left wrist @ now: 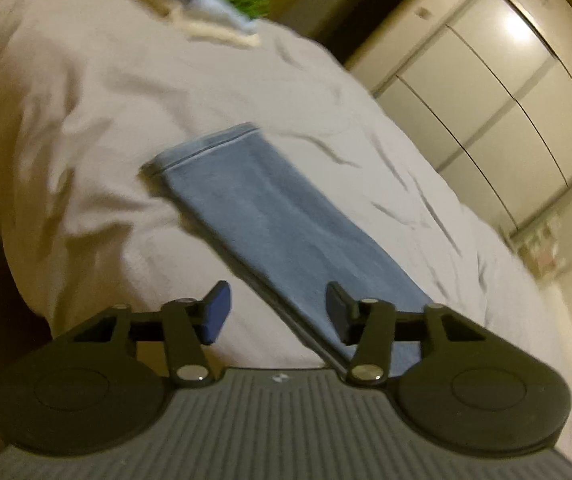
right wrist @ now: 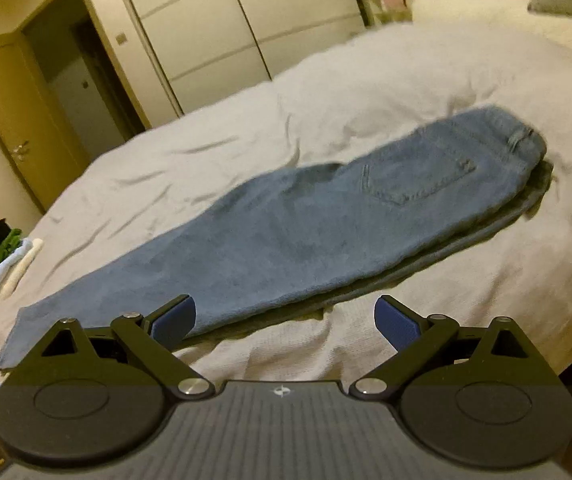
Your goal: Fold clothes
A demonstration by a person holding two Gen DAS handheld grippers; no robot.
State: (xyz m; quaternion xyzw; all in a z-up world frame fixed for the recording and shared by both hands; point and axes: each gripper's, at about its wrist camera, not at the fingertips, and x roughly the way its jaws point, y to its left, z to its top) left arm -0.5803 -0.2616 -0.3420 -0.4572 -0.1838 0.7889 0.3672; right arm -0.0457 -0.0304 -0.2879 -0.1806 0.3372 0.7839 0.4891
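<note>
A pair of blue jeans (right wrist: pixel 326 216) lies flat on the white bed, folded lengthwise with one leg on the other. The back pocket faces up and the waist lies at the right. In the left wrist view the leg end (left wrist: pixel 281 216) runs from the hem at centre down toward the camera. My left gripper (left wrist: pixel 277 312) is open and empty, just above the leg's near part. My right gripper (right wrist: pixel 283 320) is open and empty, at the jeans' near long edge, with the left pad close to the fabric.
The white duvet (right wrist: pixel 406 80) is wrinkled. A pile of clothes (right wrist: pixel 1 256) in green, white, light blue and black sits at the bed's far edge; it also shows in the left wrist view (left wrist: pixel 221 8). Wardrobe doors (right wrist: pixel 213 28) and a doorway (right wrist: pixel 81 80) stand beyond the bed.
</note>
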